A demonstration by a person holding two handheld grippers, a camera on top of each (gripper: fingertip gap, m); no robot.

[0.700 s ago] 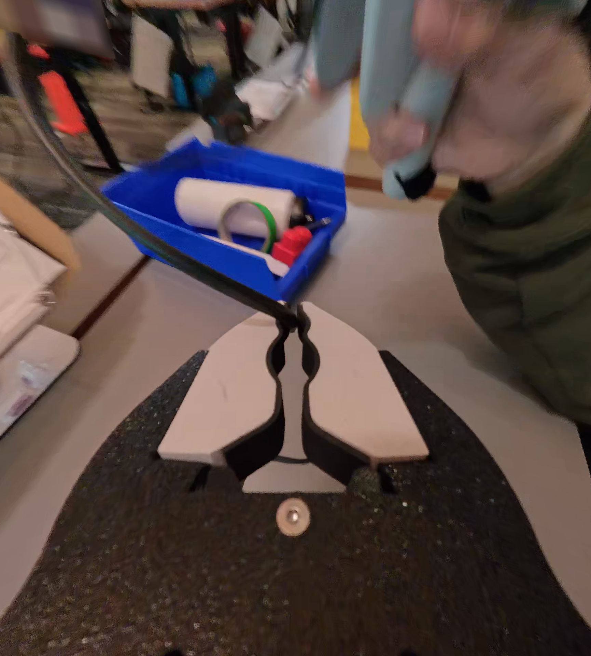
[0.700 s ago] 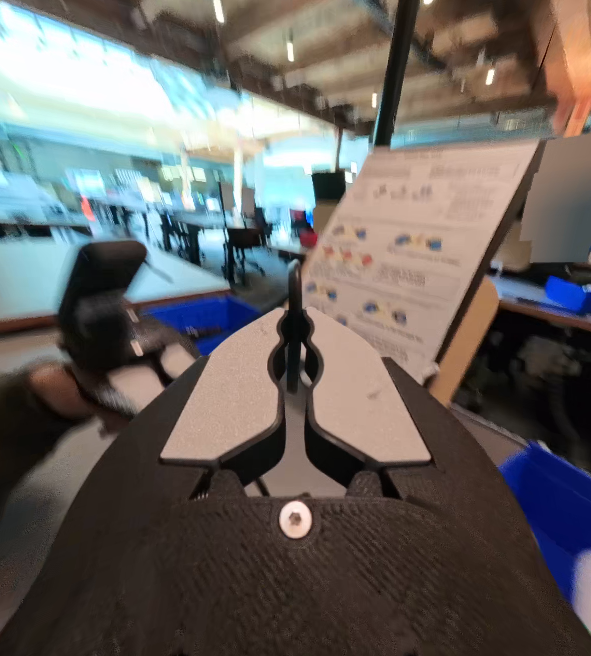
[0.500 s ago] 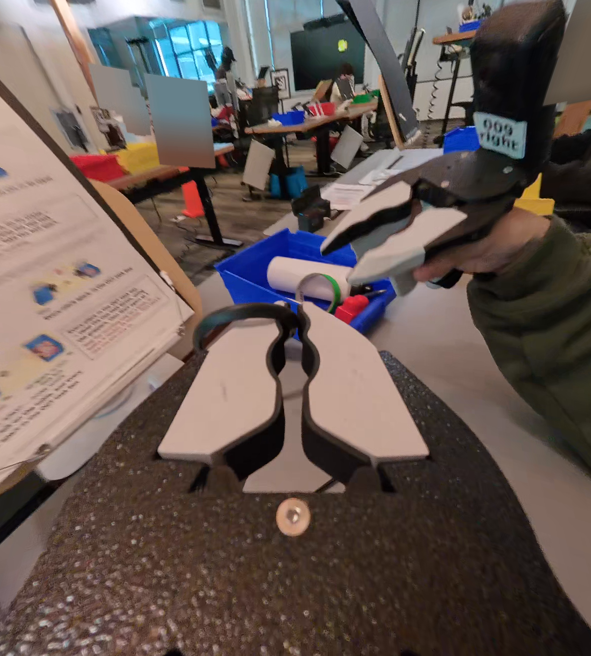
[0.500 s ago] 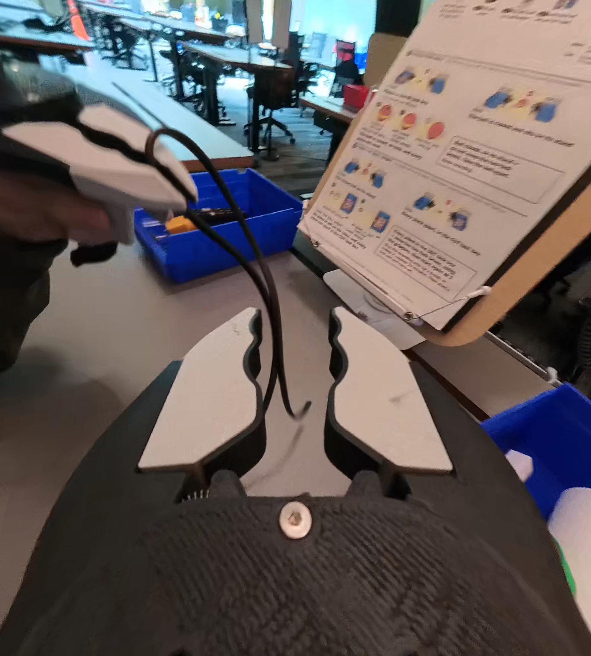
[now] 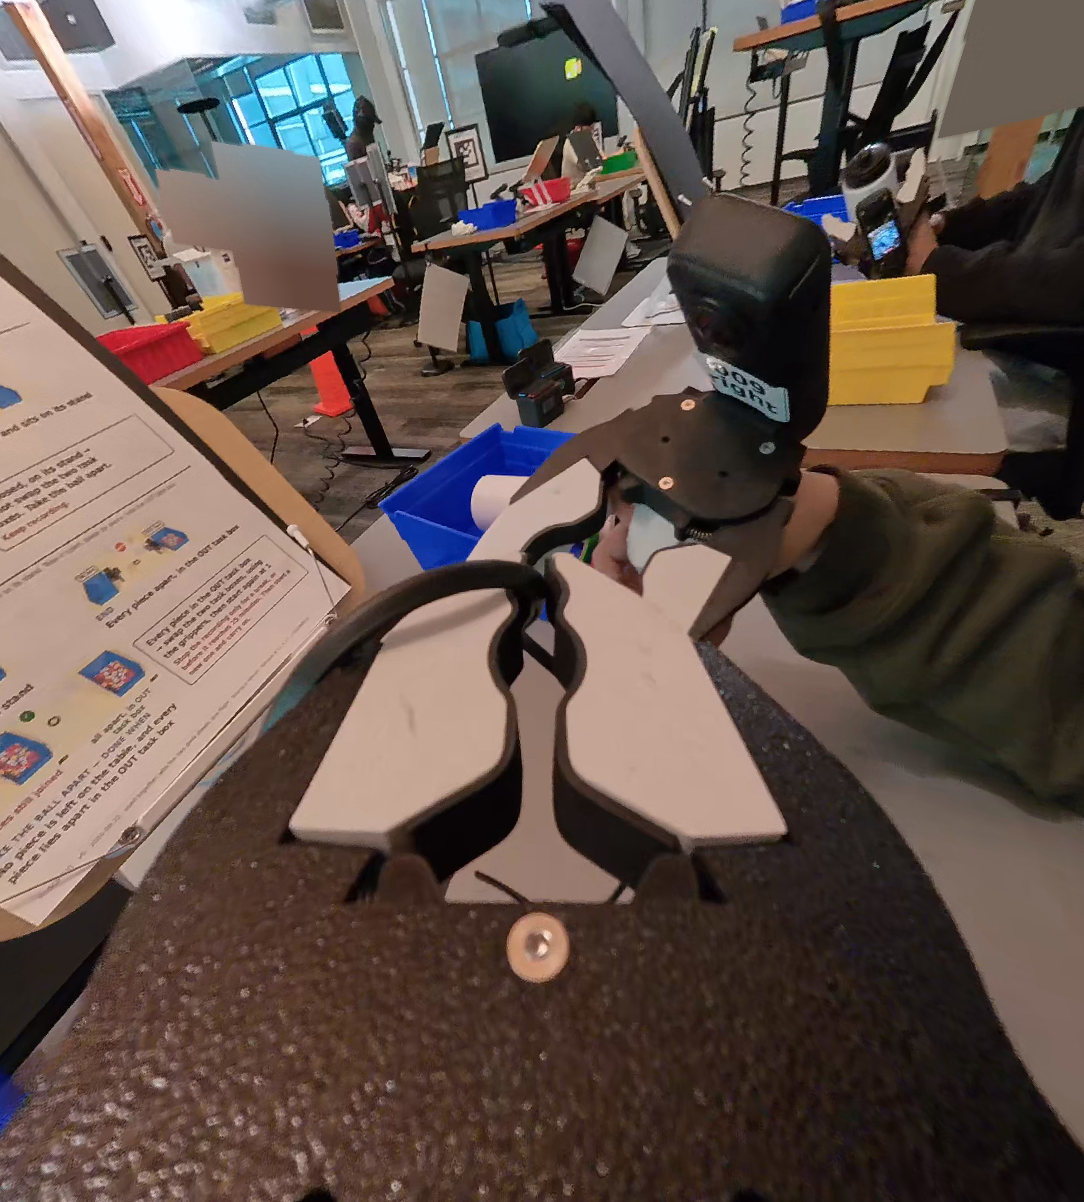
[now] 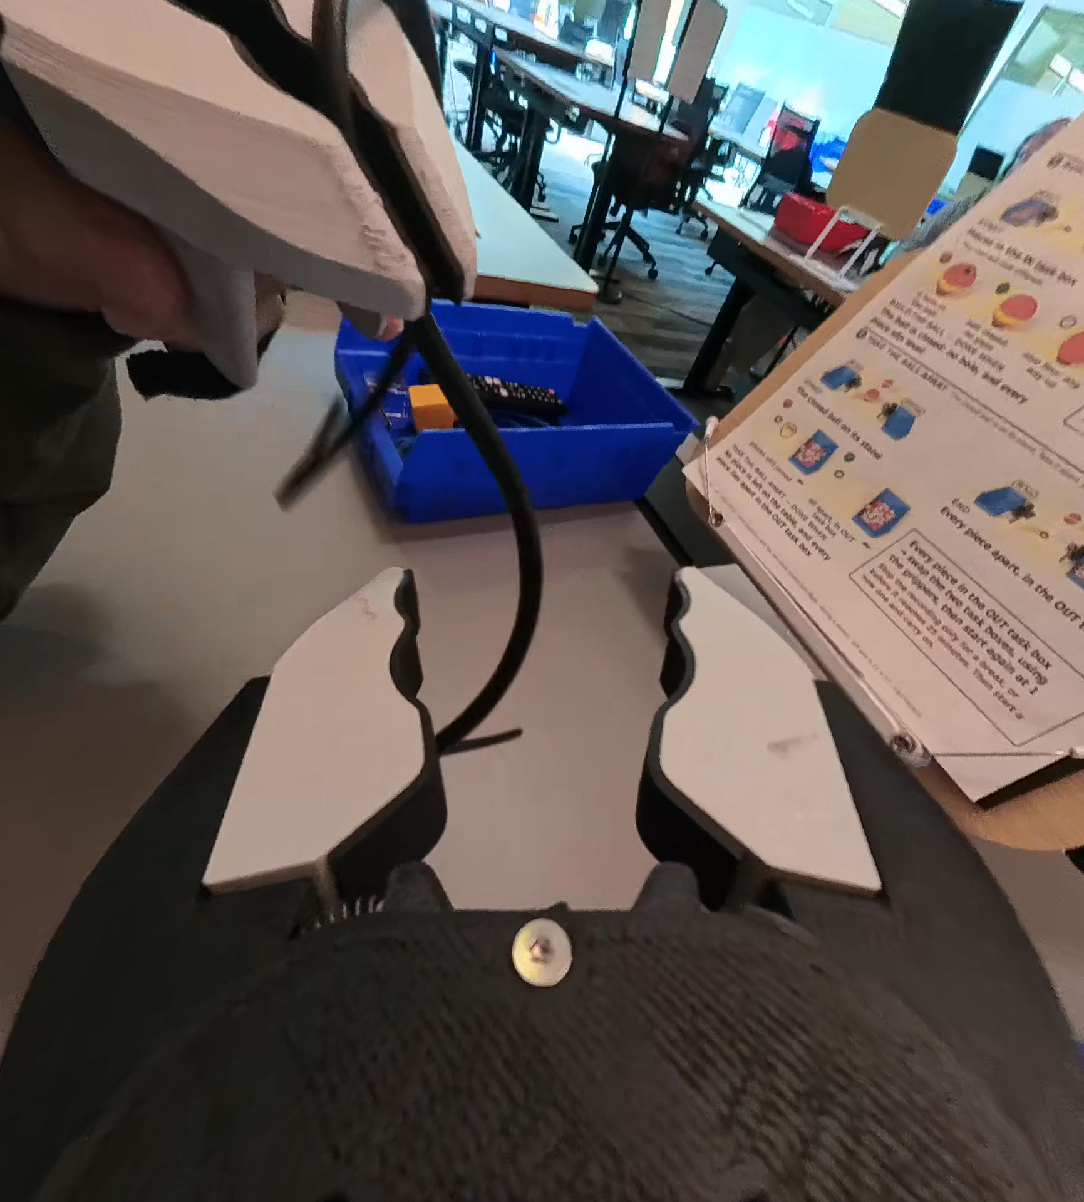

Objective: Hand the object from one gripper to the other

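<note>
The left hand-held gripper (image 5: 542, 595) pinches the black cable (image 6: 513, 520), the right hand-held gripper (image 6: 542, 641) gapes wide around it, regrasp pending.

From the left wrist we look forward along our left gripper (image 5: 542, 585), with the right gripper (image 5: 617, 553) very close ahead. The right wrist view faces back, the left gripper (image 6: 422, 286) close above-left. Both views share the instruction board (image 5: 70, 585) and the grey table (image 6: 201, 553).

Open-plan lab: desk rows (image 5: 526, 214), parts bins (image 5: 884, 351).
</note>
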